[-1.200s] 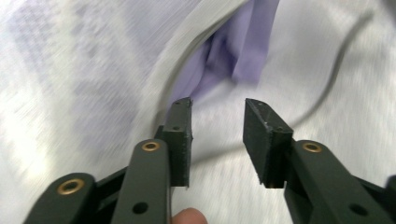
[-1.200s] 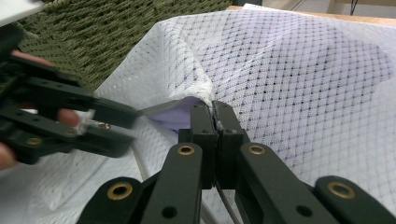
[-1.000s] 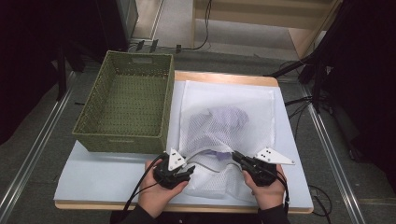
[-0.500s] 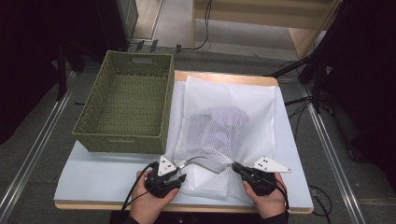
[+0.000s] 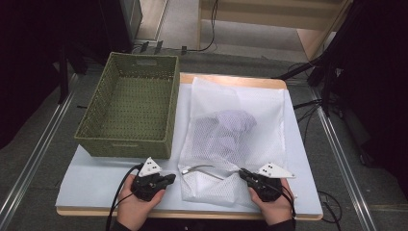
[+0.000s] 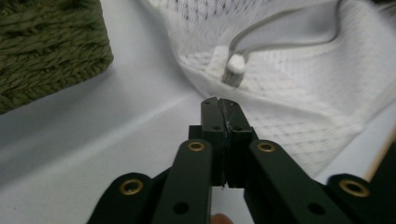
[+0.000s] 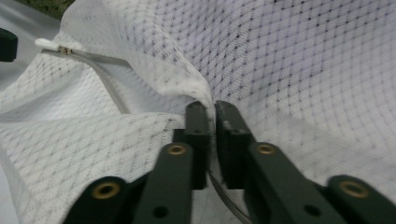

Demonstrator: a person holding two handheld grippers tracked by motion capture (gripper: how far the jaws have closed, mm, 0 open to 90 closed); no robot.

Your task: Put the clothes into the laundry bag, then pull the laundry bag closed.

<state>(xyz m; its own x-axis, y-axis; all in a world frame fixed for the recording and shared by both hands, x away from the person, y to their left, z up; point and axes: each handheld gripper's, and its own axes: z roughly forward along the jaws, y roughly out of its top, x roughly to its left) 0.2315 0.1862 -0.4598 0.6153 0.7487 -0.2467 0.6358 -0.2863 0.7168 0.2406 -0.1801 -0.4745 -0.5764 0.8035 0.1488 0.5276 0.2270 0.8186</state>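
Note:
A white mesh bag (image 5: 231, 96) lies flat on the table with a lavender garment (image 5: 228, 130) inside. Its grey zipper runs along the near end to a white pull (image 5: 184, 169). My left gripper (image 5: 169, 179) rests on the cover left of the bag. Its jaws have just been closing and now meet with nothing between them (image 6: 219, 105), and the zipper pull (image 6: 235, 65) lies just ahead of them. My right gripper (image 5: 243, 172) is at the bag's near right. Its jaws (image 7: 211, 109) have just been opening a little, and a raised fold of mesh is still pinched between them.
A green woven basket (image 5: 125, 144) stands empty at the left, its near corner (image 6: 46, 46) close to my left gripper. A white cover (image 5: 106, 178) spreads over the wooden table, whose front edge runs just under both hands. Cables and metal rails flank the table.
My left gripper has let go of the bag's near edge, drawn back to the left and shut. The lifted mesh has sunk flatter. My right gripper has stayed at the bag's right.

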